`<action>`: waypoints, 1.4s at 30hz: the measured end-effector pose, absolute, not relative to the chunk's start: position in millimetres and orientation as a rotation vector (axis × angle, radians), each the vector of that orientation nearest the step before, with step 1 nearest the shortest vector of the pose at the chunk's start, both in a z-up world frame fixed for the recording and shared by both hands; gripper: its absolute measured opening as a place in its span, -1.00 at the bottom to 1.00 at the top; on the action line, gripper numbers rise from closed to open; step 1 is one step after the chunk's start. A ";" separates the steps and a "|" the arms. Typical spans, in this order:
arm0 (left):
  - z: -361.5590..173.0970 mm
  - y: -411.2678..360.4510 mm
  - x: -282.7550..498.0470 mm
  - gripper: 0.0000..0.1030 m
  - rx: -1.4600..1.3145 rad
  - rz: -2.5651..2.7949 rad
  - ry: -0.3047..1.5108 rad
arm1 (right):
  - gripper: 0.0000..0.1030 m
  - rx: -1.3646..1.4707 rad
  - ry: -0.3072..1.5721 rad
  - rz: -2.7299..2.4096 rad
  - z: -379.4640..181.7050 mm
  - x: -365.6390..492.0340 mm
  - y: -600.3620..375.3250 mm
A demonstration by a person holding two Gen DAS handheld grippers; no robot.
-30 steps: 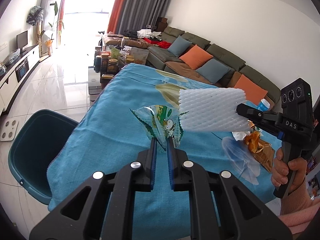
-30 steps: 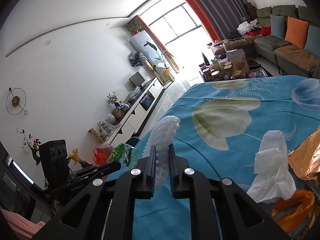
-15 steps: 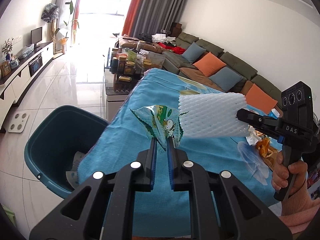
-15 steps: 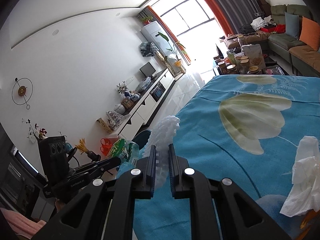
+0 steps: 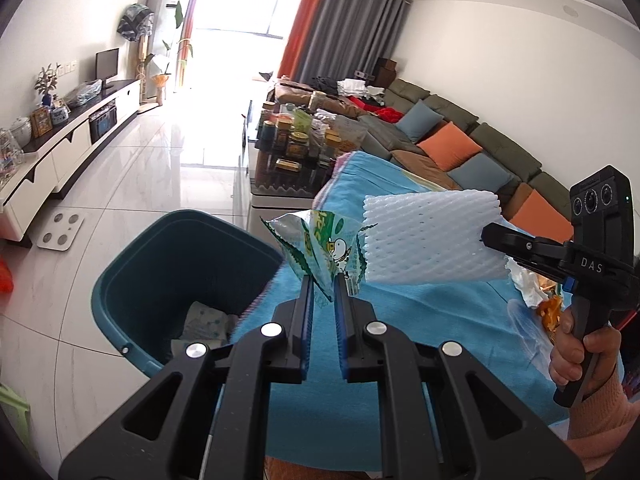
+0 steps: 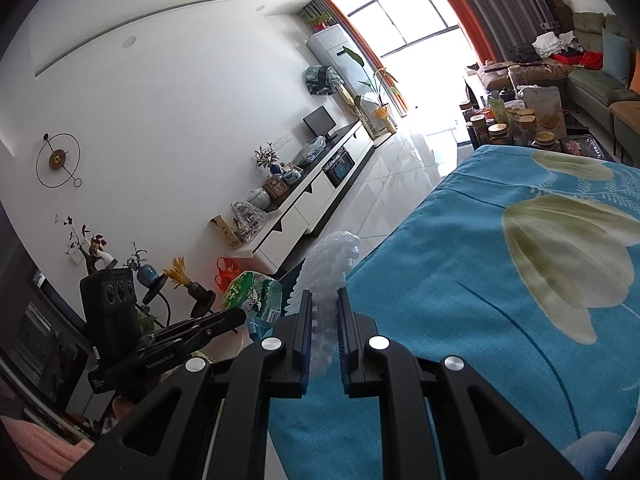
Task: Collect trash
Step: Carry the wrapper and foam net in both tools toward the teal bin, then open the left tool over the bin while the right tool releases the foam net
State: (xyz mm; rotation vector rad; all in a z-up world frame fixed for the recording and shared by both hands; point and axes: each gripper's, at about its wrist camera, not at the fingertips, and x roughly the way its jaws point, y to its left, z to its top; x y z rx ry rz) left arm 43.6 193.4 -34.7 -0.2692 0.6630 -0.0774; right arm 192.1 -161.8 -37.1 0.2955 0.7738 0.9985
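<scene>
Right tool (image 5: 486, 236), marked "DAS", grips white foam net (image 5: 432, 236).

We cannot read the small print on the snack wrapper (image 5: 326, 250); the bin (image 5: 132, 280) hides its bottom behind its rim and the tablecloth (image 5: 420, 320), and the crumpled trash (image 5: 536, 296) sits half behind the right gripper (image 5: 486, 236)

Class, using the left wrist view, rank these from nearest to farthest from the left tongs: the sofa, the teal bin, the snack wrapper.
1. Snack wrapper, gripped in the left tongs.
2. Teal bin, lower left on the floor.
3. Sofa, far right by the wall.
</scene>
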 end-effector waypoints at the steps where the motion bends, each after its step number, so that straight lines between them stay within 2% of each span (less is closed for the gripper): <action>1: -34.8 197.5 43.3 -0.79 -0.271 -0.065 0.662 | -0.80 0.292 0.777 1.004 -36.8 193.3 -157.1; 23: -52.4 263.0 49.9 -0.79 -0.319 0.100 0.690 | -0.79 0.171 0.859 1.053 -48.6 217.8 -58.8; 39: -79.6 276.7 77.8 -0.79 -0.336 0.179 0.764 | -0.79 0.058 0.992 1.035 -80.2 221.0 17.8; 42: -85.3 278.0 84.7 -0.73 -0.334 0.190 0.775 | -0.75 0.048 1.015 1.032 -84.7 221.9 28.8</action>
